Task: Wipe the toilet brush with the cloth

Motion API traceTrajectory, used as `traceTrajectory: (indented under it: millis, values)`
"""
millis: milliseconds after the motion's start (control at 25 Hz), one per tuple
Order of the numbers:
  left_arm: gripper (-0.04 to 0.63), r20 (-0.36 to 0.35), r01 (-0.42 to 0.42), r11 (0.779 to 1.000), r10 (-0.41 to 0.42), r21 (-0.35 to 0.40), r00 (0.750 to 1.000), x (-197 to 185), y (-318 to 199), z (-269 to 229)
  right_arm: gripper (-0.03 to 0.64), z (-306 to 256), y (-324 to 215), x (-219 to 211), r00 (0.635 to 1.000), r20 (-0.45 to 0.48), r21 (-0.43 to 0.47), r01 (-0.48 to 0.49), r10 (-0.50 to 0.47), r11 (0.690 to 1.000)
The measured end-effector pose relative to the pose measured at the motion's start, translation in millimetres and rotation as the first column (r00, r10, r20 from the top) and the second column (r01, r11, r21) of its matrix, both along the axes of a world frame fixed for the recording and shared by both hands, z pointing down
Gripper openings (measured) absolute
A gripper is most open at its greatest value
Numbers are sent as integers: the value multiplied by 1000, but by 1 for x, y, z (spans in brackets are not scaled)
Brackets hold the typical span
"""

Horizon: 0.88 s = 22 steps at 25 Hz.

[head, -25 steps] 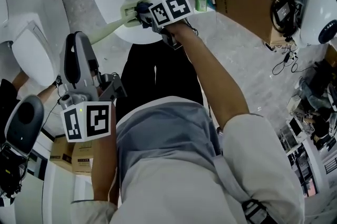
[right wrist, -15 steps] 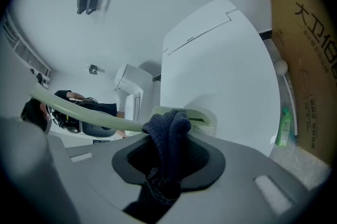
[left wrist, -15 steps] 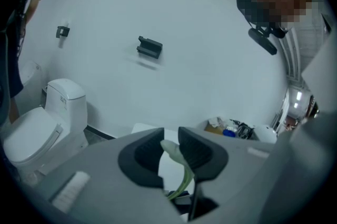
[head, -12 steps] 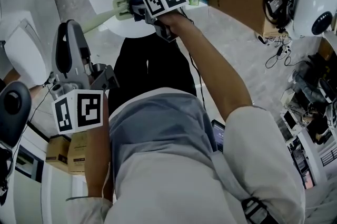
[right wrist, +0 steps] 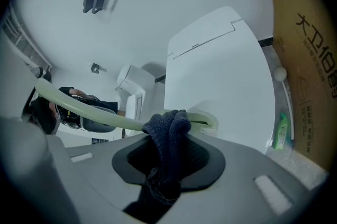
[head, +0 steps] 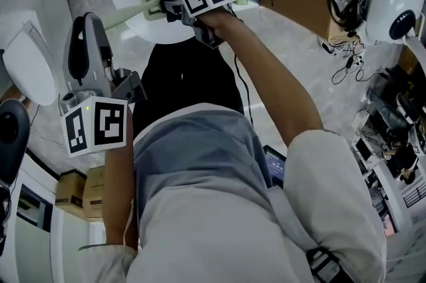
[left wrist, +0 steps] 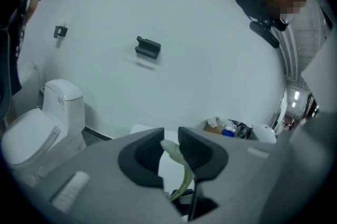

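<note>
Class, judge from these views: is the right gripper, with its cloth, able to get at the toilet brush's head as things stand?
Probably yes. The right gripper has its cloth against the toilet brush beside its head. The left gripper holds the handle, and nothing stands between.

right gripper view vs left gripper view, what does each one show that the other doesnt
Only the right gripper view shows the dark cloth, clamped in the right gripper and draped against the toilet brush, plus a cardboard box and a green bottle. Only the left gripper view shows the left gripper shut on the brush's handle end. Both show the pale green brush and a white wall.
</note>
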<state>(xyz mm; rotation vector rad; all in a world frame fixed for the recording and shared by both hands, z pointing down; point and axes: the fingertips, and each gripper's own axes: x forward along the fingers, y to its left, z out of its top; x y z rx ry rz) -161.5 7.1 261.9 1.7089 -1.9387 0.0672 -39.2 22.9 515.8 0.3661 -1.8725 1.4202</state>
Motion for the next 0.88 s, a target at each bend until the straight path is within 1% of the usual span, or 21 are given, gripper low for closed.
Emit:
traceTrajectory:
  millis: [440,720,880]
  values:
    - [0,0,-7,1000,7,12,1000,2,-3,-2,95,-30,-4,0,999,24,58,31,-33,998]
    - [0,-19,-11,1000,11,18,1000,0,-1,-4,97,-54,-6,-2,999,43,84,20,-23,996]
    - [0,-18,-16,1000,17,20,1000,1,-1,-5,97,-67,-6,-3,998,53,93,14,-19,996]
